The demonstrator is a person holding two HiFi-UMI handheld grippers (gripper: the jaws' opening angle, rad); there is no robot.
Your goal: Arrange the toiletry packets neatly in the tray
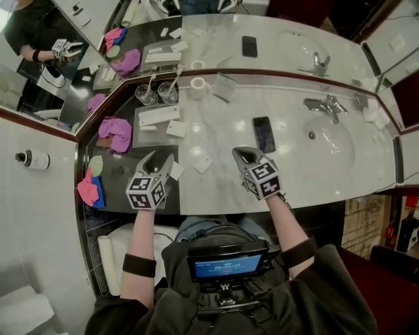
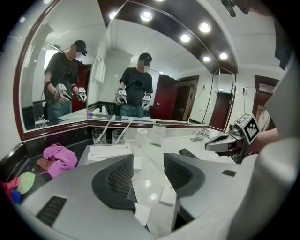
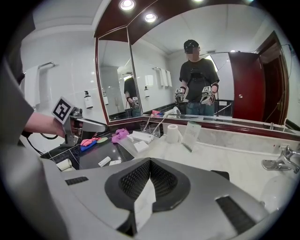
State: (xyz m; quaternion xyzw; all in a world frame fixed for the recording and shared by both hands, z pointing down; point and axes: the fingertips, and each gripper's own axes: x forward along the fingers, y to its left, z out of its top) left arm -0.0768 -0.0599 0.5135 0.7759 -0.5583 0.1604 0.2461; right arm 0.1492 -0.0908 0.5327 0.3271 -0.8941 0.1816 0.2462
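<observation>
White packet (image 3: 142, 206), probably light and floppy, is pinched by one edge in the closed right gripper (image 3: 149, 165). Left gripper (image 2: 148, 165) gapes partway, empty; two packets (image 2: 168, 194) lie on the counter (image 2: 146, 180) under its jaws.

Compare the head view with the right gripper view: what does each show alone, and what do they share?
Only the head view: the lit chest screen. Only the right gripper view: the packet pinched in the shut right tongs, and the ceiling lights. Both: left tongs, roll, faucet, pink cloth.
</observation>
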